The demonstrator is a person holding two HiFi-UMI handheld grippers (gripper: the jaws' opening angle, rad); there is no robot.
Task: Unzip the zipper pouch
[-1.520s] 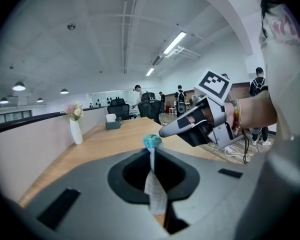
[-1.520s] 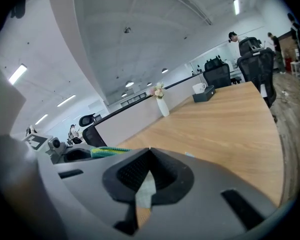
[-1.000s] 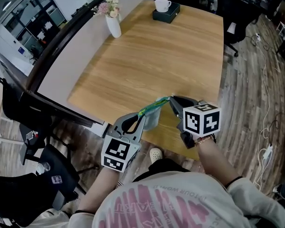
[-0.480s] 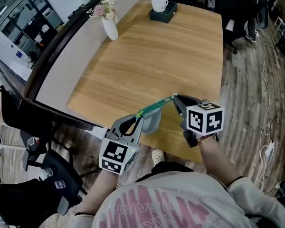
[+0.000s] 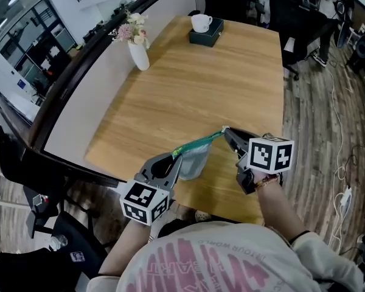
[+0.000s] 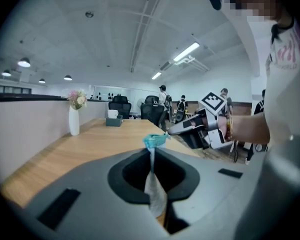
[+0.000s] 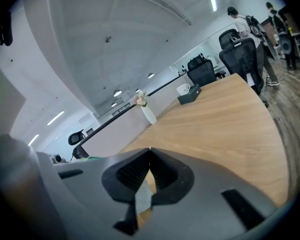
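Here, the zipper pouch (image 5: 194, 161) hangs stretched between both tools, over the counter (image 5: 188, 84). The left hand-held gripper (image 5: 177, 154) is clamped on one end. The right hand-held gripper (image 5: 225, 132) pinches the far end of the green zipper (image 5: 199, 142). Unzipping seems under way, though how far it has opened is unclear.
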